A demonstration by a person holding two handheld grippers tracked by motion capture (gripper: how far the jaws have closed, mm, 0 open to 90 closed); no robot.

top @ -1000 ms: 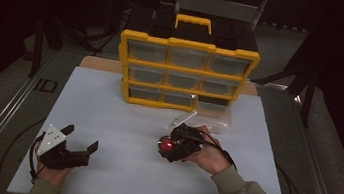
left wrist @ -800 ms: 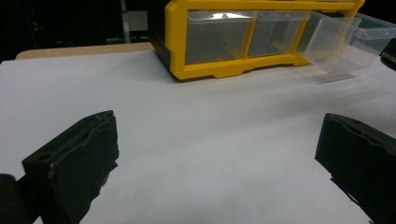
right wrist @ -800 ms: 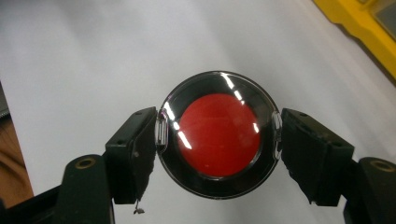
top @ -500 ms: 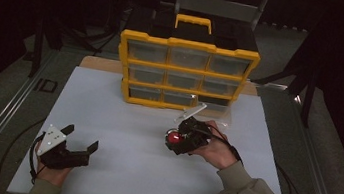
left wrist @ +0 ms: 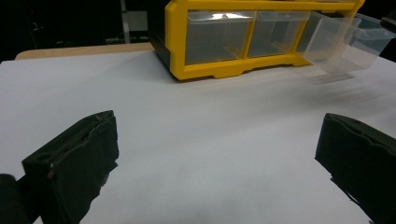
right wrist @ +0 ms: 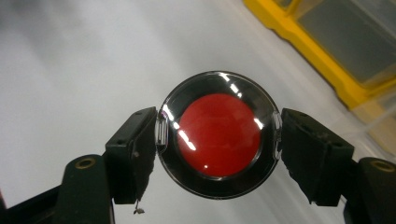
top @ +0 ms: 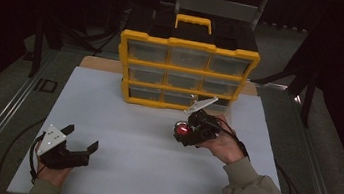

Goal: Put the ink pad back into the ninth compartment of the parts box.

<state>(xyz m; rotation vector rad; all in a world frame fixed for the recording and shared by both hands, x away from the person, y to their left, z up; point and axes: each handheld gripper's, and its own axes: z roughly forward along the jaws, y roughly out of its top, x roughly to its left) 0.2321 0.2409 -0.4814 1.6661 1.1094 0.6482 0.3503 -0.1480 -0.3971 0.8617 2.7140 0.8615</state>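
Observation:
A round disc (right wrist: 218,135) with a red centre, a black rim and a clear cover sits between the jaws of my right gripper (right wrist: 218,141), which is shut on its two sides. In the high view that right gripper (top: 186,133) holds the disc (top: 181,129) above the white mat, just in front of the yellow drawer cabinet (top: 190,44). My left gripper (top: 81,136) rests near the mat's front left corner, jaws wide open and nothing between them (left wrist: 219,158).
The cabinet (left wrist: 219,70) has three rows of clear drawers and a yellow handle on top. Its bottom right drawer (left wrist: 331,46) is pulled out and tilted. The white mat (top: 131,122) covers the table; a metal rail runs along the left.
My right gripper has risen and moved toward the cabinet with the red disc still held. The left gripper has stayed put.

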